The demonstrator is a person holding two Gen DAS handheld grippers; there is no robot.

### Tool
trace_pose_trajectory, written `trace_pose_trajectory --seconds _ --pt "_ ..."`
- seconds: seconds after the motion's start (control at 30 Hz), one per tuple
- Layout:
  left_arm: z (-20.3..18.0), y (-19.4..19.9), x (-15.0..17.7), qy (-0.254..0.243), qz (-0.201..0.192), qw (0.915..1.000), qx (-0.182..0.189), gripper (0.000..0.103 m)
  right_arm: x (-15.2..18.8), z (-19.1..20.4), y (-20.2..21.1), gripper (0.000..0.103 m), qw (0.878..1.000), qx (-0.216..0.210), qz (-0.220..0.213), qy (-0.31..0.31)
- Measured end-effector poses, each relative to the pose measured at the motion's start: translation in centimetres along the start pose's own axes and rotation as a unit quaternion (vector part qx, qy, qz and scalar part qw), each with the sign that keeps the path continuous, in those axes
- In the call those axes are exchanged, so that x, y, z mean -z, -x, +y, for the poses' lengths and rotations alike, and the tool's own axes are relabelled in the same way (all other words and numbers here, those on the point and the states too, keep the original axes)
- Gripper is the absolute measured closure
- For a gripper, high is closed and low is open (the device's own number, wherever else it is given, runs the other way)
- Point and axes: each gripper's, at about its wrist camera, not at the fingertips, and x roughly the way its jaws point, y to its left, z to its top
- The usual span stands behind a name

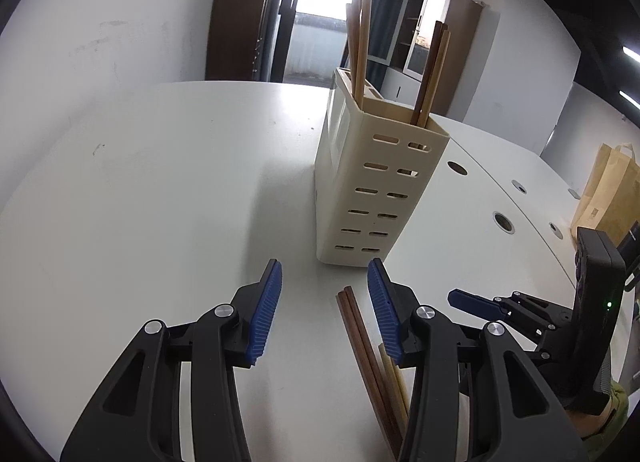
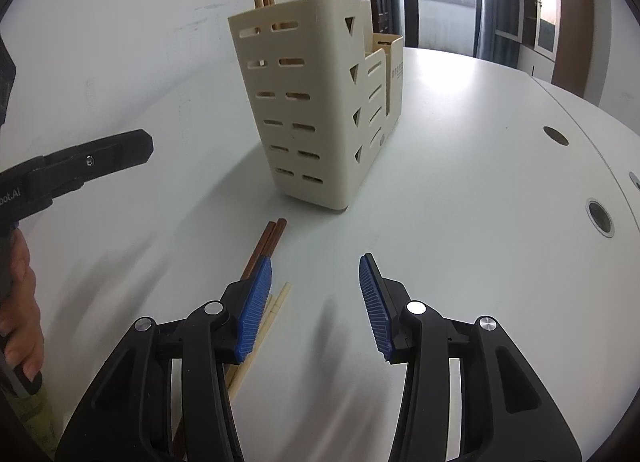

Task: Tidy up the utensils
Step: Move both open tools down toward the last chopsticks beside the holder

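A cream slotted utensil holder (image 1: 380, 182) (image 2: 316, 102) stands on the white table with brown and pale chopsticks upright in it. A pair of dark brown chopsticks (image 1: 360, 342) (image 2: 264, 242) lies flat on the table in front of it, with pale chopsticks (image 1: 394, 374) (image 2: 276, 306) beside them. My left gripper (image 1: 324, 266) hangs open just above them; the dark pair lies under its right finger's side, not pinched. My right gripper (image 2: 315, 260) is open too, nothing between its pads; the loose chopsticks run under its left finger.
The white table (image 1: 160, 182) carries round cable holes (image 2: 598, 218) on the right. A brown paper bag (image 1: 608, 190) stands at the far right edge. Each gripper shows in the other's view, close alongside; a hand (image 2: 20, 302) holds the left one.
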Motion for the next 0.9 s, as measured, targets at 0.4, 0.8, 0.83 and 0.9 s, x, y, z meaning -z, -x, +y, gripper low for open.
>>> trace_pose_trajectory --seconds 0.4,0.8,0.83,0.9 --pt "0.3 -1.7 0.7 0.005 0.025 0.9997 0.001 0.056 1.1 0.9 -2.2 0.057 0.999 0.011 0.035 0.018" --pt "1.8 -3.0 1.1 0.028 0.059 0.9977 0.015 0.055 1.8 1.5 -3.4 0.057 0.998 0.019 0.046 0.027" --pt "1.9 -3.1 1.1 0.027 0.060 0.9977 0.014 0.055 1.8 1.5 -3.4 0.057 0.998 0.020 0.046 0.026" --pt "1.8 -3.3 1.2 0.027 0.063 0.9976 0.013 0.055 1.9 1.6 -3.4 0.057 0.998 0.021 0.045 0.025"
